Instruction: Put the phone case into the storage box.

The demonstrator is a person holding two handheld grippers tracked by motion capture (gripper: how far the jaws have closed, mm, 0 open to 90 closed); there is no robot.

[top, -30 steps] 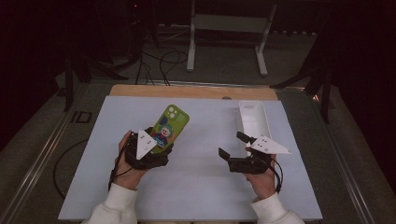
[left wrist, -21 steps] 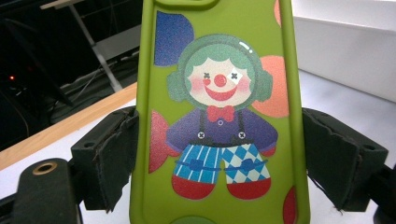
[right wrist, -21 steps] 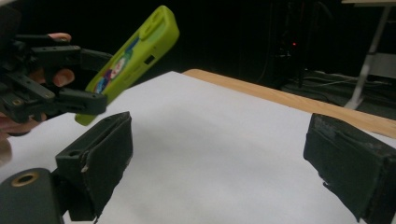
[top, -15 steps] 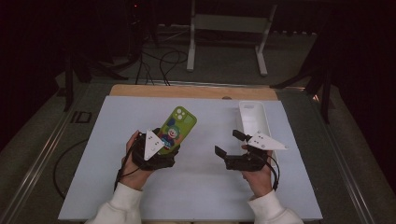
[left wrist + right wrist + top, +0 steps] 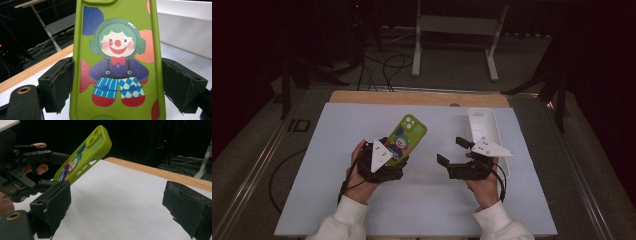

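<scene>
Phone case lifted in the left claw, right claw waiting open

Green phone case (image 5: 406, 141) is held by the left claw (image 5: 396, 156), raised and tilted above the white surface (image 5: 432, 210). In the left gripper view the two black pads (image 5: 60, 82) press on both long edges of the case, so this claw is closed on it, at a wide opening because the case is wide. The clown picture on the back of the case faces the camera of this claw. In the right gripper view the case is seen from the side, its camera end up and away from the surface, not touching it.

The right claw (image 5: 453, 152) holds nothing. Its jaws stand wide apart, and between them I see only the bare surface. It points toward the case but is still clearly apart from it. Just behind the right hand (image 5: 484, 187) lies a long white tray (image 5: 482, 122), near the far right part of the surface.

My judgement: the step in hand is the carrying or presenting of the case in the air, after the pick-up. The next move probably calls for the right claw to come closer and take the free upper end of the case, or for the left claw to bring the case to the tray. In both cases the left grip must stay firm on the smooth edges, because the tilted case can slip.
</scene>
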